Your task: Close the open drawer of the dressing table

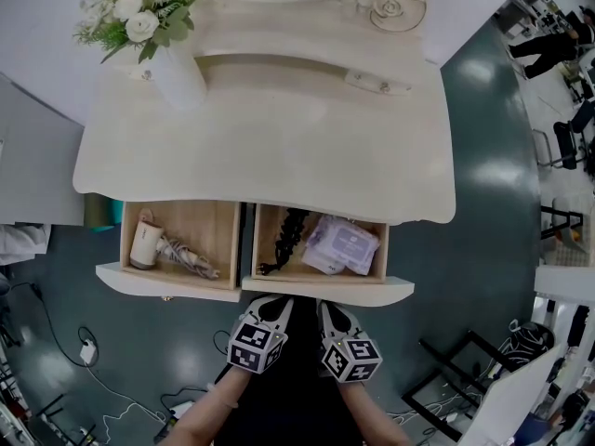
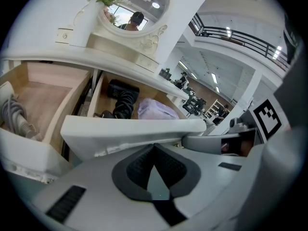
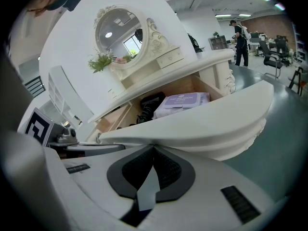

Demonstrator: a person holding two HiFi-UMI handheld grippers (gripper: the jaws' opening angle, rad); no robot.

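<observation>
The cream dressing table (image 1: 279, 147) has two drawers pulled out. The right drawer (image 1: 376, 292) holds a purple pack (image 1: 342, 244) and a black coiled item (image 1: 288, 235). My left gripper (image 1: 279, 303) and right gripper (image 1: 327, 307) sit side by side, tips against this drawer's front. In the left gripper view, the left gripper (image 2: 154, 147) is shut on nothing under the drawer front (image 2: 130, 129). The right gripper (image 3: 153, 148) is likewise shut and empty below the drawer front (image 3: 207, 119). The left drawer (image 1: 167, 284) holds a hair dryer (image 1: 147, 242).
A white vase of flowers (image 1: 149, 26) stands at the table's back left, beside the oval mirror frame (image 1: 390, 7). Cables (image 1: 88, 351) lie on the dark floor at left. Black stands (image 1: 465, 379) and office chairs (image 1: 567, 142) are at right.
</observation>
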